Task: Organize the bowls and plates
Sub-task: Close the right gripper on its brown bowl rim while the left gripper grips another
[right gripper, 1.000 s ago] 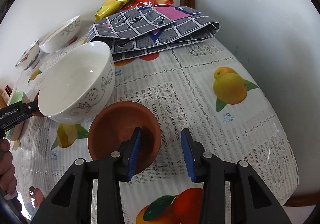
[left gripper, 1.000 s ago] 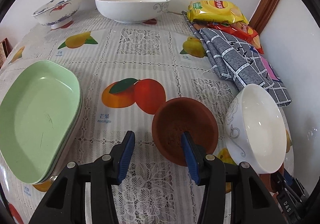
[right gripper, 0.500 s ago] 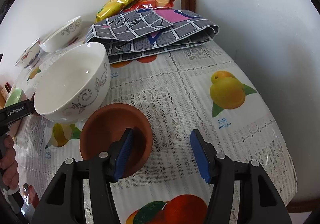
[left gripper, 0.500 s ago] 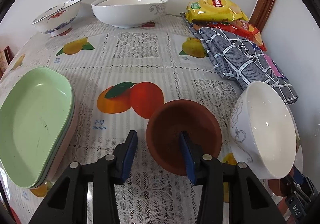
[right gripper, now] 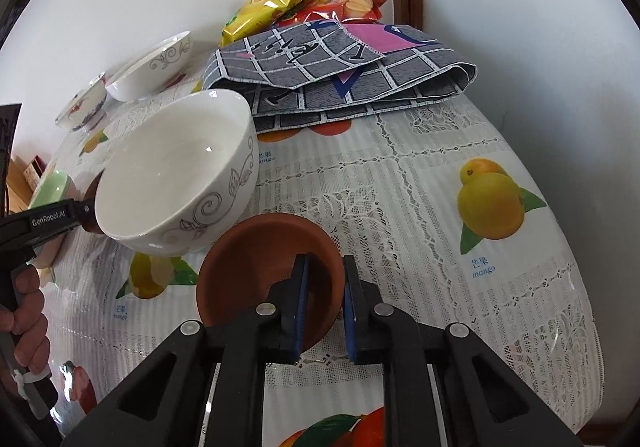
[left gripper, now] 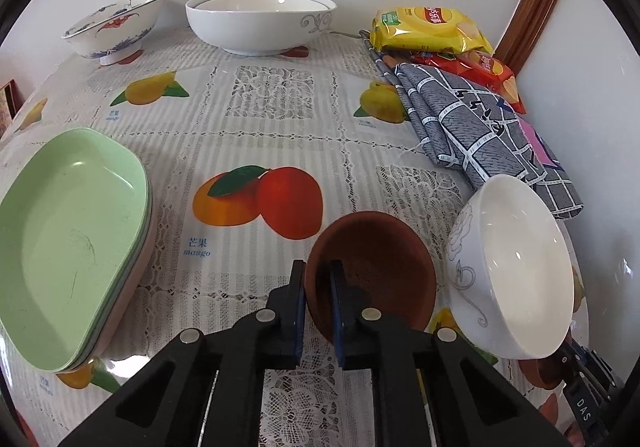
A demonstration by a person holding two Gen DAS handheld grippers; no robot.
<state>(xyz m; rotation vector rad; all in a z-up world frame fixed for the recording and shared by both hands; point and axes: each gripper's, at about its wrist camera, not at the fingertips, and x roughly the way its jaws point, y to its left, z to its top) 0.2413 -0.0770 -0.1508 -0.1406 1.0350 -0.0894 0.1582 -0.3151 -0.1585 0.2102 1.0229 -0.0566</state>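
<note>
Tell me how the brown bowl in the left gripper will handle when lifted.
The brown bowl looks like matte unglazed clay, so it is probably stiff, grippy rather than slippery, and breakable if dropped. The left gripper pinches only one side of its rim, so the bowl may sag or pivot as it rises.

My left gripper [left gripper: 317, 301]: black plastic frame, blue pads on the jaws, round silver screws. Right gripper [right gripper: 323, 303]: same build. White "GenRobot.AI" lettering on the left's side, "DAS" on the right's. Left hand [right gripper: 22, 323]: bare skin.
</note>
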